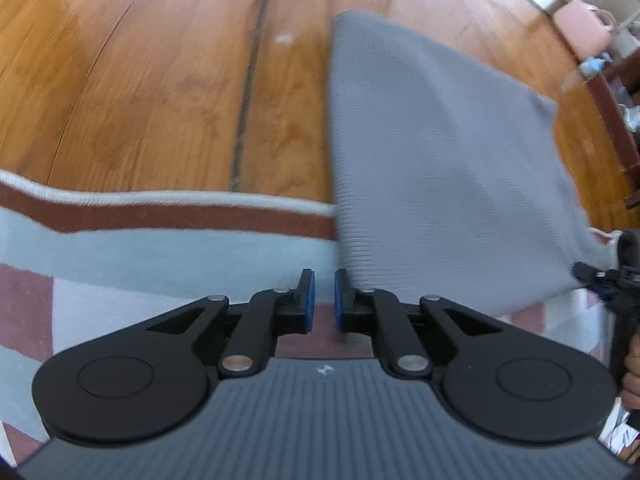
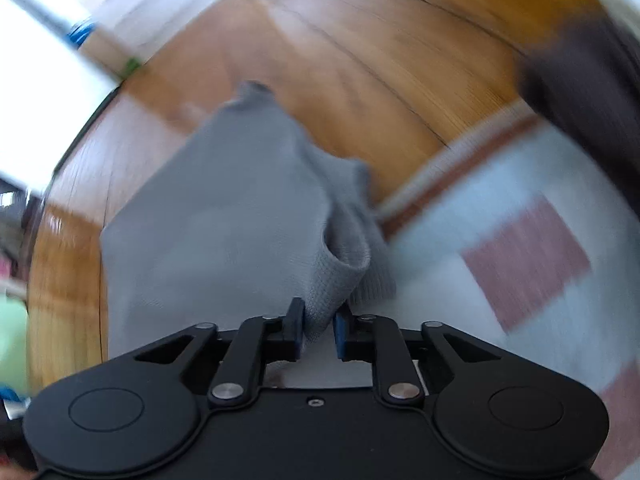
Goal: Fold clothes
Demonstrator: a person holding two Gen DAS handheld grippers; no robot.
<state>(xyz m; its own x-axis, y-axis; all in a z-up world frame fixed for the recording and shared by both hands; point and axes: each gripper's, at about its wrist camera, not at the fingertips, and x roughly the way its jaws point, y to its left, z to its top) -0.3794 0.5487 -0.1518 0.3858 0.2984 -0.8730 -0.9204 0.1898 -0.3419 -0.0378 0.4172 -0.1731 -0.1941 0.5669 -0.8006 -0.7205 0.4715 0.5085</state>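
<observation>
Apparently pinched by the right gripper (image 2: 319,326), grey cloth (image 2: 224,216) hides rug (image 2: 460,256).

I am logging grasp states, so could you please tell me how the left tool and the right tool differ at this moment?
The left tool has nothing between its blue pads, which stand narrowly apart; the right tool pinches a fold of the grey knitted garment. The left tool sits beside the garment's edge, while the right tool has cloth draping from it. Both are black and hover over the patterned rug.
</observation>
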